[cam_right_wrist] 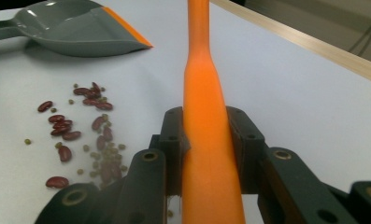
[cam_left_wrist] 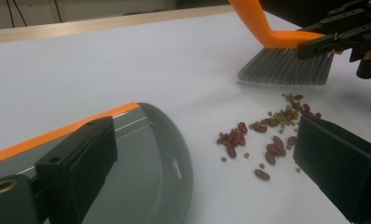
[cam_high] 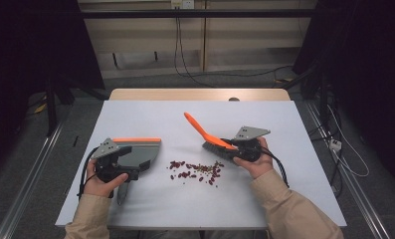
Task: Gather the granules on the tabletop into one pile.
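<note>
Beans (cam_high: 197,171) btwn brush (cam_high: 219,145) & dustpan (cam_high: 138,152)

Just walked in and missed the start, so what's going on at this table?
A person is sweeping up spilled beans with a hand-held gripper in each hand. The right gripper is shut on the orange handle of a small brush, whose bristles sit on the table just beyond the beans. The left gripper is at the grey dustpan, which lies flat to the left of the beans; whether it grips the dustpan is unclear. No beans are in the dustpan yet.
</note>
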Available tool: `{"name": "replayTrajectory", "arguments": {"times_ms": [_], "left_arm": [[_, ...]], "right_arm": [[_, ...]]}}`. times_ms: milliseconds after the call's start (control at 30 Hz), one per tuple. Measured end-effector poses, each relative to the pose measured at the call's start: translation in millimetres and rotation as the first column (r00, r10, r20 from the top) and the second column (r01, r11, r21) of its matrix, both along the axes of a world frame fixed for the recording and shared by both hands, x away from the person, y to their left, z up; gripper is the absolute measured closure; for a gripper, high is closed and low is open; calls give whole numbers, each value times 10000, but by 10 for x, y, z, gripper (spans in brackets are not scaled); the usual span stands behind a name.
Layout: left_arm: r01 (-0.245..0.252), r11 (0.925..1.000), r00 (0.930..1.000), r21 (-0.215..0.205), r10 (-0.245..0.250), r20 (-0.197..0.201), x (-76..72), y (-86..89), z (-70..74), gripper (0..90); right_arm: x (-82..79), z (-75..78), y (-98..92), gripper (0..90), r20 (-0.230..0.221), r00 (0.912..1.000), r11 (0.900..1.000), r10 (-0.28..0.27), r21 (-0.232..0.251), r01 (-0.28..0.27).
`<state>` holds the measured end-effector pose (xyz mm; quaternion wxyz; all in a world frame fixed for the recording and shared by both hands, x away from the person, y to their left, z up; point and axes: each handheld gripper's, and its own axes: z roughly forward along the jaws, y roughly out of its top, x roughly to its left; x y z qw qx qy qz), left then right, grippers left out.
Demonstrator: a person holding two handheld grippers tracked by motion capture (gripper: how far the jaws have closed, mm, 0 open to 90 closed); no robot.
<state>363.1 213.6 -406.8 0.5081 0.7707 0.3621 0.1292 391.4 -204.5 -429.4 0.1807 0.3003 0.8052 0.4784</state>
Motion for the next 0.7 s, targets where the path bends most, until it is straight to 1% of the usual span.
{"name": "replayTrajectory", "arguments": {"times_ms": [67, 133, 200, 233, 300, 333, 367, 433, 467, 500, 533, 567, 600, 633, 667, 700], "left_arm": [[17, 10000, 10000, 1, -17, 43, 2, 2, 1, 62], [12, 10000, 10000, 39, -12, 36, 0, 5, 3, 62], [17, 10000, 10000, 5, -17, 42, 1, 4, 2, 62], [10, 10000, 10000, 11, -10, 39, 3, 3, 2, 62], [7, 10000, 10000, -14, -7, 22, 2, -1, 5, 62], [4, 10000, 10000, -32, -4, 14, 0, -4, 8, 62], [13, 10000, 10000, -46, -12, 37, -1, -7, 11, 62], [42, 10000, 10000, -33, -41, 64, -5, -11, 18, 62], [43, 10000, 10000, -25, -43, 75, -7, -11, 20, 62], [38, 10000, 10000, -32, -38, 63, -10, -11, 20, 62], [37, 10000, 10000, -26, -37, 64, -11, -10, 21, 62], [31, 10000, 10000, -43, -31, 74, -11, -9, 21, 62], [26, 10000, 10000, -58, -25, 83, -10, -8, 22, 62], [17, 10000, 10000, -54, -17, 76, -10, -7, 24, 62], [12, 10000, 10000, -81, -11, 95, -10, -9, 23, 62], [33, 10000, 9999, -66, -33, 99, -9, -10, 23, 62]], "right_arm": [[-35, -13, -46, 710, 30, 9991, 9991, -430, 6, 430], [-76, -30, -92, 710, 85, 9960, 9960, -892, 102, 891], [-128, -55, -120, 710, 221, 9902, 9904, -1379, -106, 1382], [-153, -73, -128, 710, 192, 9875, 9874, -1567, -185, 1571], [-206, -95, -152, 709, 1, 9834, 9834, -1813, 116, 1813], [-224, -87, -151, 708, 65, 9819, 9819, -1893, -41, 1893], [-245, -72, -145, 705, 135, 9797, 9793, -2000, -295, 2004], [-257, -59, -144, 696, -194, 9786, 9786, -2046, -278, 2041], [-267, -50, -135, 694, -141, 9757, 9749, -2186, -457, 2178], [-266, -44, -122, 680, -2, 9752, 9725, -2212, -743, 2206], [-261, -37, -107, 661, -61, 9744, 9703, -2246, -939, 2230], [-255, -28, -99, 635, -70, 9722, 9676, -2340, -995, 2321], [-241, -16, -91, 608, -146, 9719, 9678, -2351, -963, 2326], [-225, -3, -80, 605, -243, 9716, 9673, -2355, -1032, 2319], [-214, 11, -71, 603, -235, 9711, 9664, -2375, -1068, 2338], [-202, 23, -65, 630, -222, 9713, 9662, -2369, -1102, 2331]]}}
